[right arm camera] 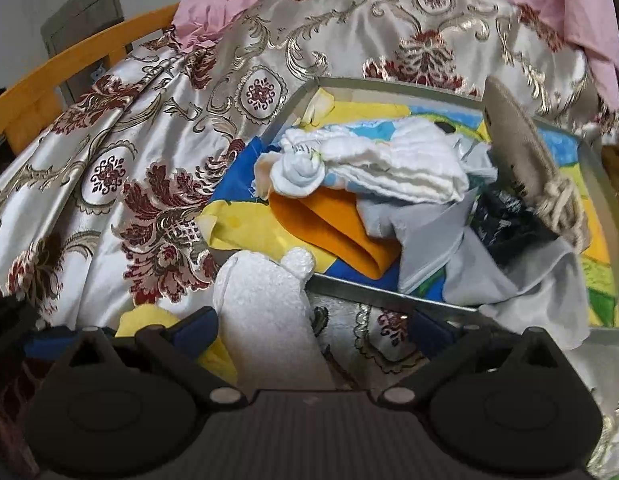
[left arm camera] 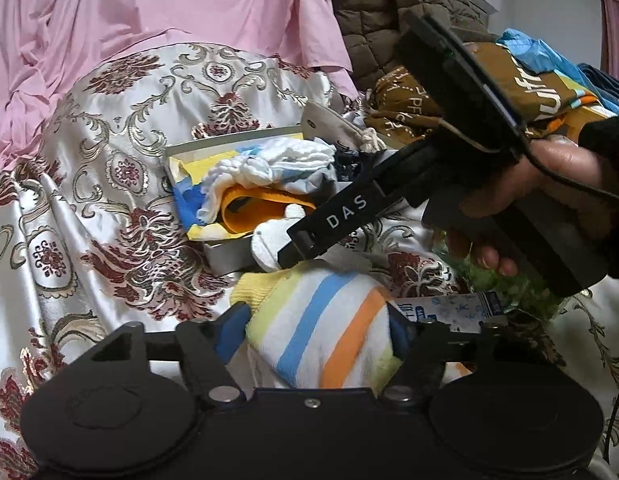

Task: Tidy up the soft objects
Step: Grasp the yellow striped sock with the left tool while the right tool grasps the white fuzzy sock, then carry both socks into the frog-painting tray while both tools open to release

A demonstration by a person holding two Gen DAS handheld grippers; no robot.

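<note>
A sock striped in yellow, blue and orange [left arm camera: 321, 332] lies on the bedspread, bunched between the blue pads of my left gripper [left arm camera: 317, 334], which is shut on it. Just beyond it lies a white fluffy sock [left arm camera: 269, 248] [right arm camera: 265, 312] against the near wall of a grey tray [left arm camera: 229, 138] [right arm camera: 373, 300]. My right gripper [left arm camera: 297, 244] [right arm camera: 315, 328] stands wide open around the white sock; the sock lies by the left pad and far from the right one. The tray holds a white cloth [right arm camera: 389, 168], an orange cloth [right arm camera: 333, 232], a grey cloth [right arm camera: 429, 248] and a beige pouch [right arm camera: 517, 148].
A silver and red brocade bedspread [left arm camera: 109, 184] covers the bed, with a pink sheet [left arm camera: 149, 8] behind. A brown quilted jacket [left arm camera: 373, 28] and piled clothes [left arm camera: 541, 80] sit at the right. A tissue pack [left arm camera: 449, 308] lies near my left gripper. A wooden bed rail [right arm camera: 49, 68] runs at left.
</note>
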